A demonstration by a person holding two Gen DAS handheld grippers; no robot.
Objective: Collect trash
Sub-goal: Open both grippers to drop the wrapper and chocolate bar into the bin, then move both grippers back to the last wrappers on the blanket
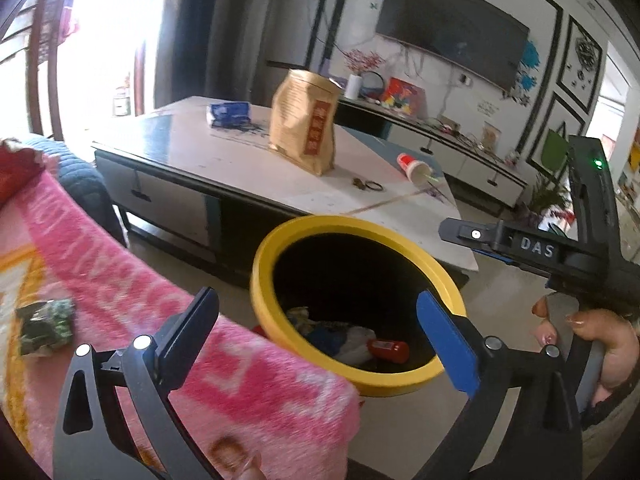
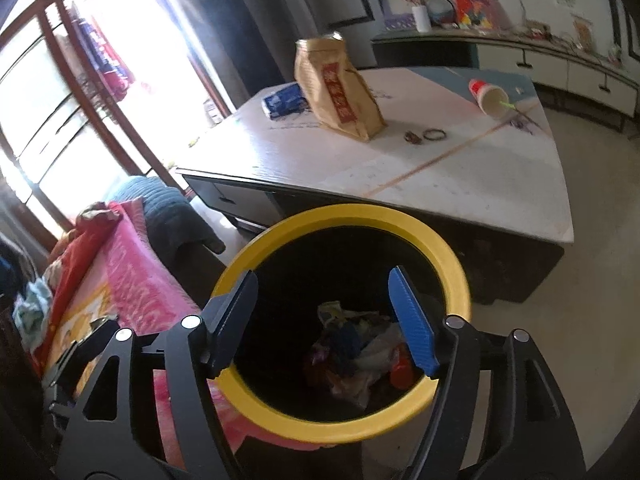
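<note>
A black bin with a yellow rim (image 1: pixel 280 236) stands on the floor between the sofa and the coffee table. Inside it lie crumpled wrappers and a red bottle (image 1: pixel 390 350). My left gripper (image 1: pixel 316 296) hangs open over the bin's near edge with nothing between its fingers. In the right wrist view my right gripper (image 2: pixel 324 274) is open above the bin's rim (image 2: pixel 452 256), empty, with the trash pile (image 2: pixel 360 348) below. A crumpled green wrapper (image 1: pixel 46 326) lies on the pink blanket. On the table are a brown paper bag (image 1: pixel 304 128), a blue packet (image 1: pixel 228 114) and a tipped paper cup (image 1: pixel 414 166).
The low coffee table (image 2: pixel 440 184) stands just behind the bin, with a hair ring (image 2: pixel 434 134) on it. A pink blanket (image 1: pixel 160 300) covers the sofa at the left. A TV cabinet (image 1: pixel 460 152) runs along the far wall. A hand (image 1: pixel 600 344) holds the other gripper at the right.
</note>
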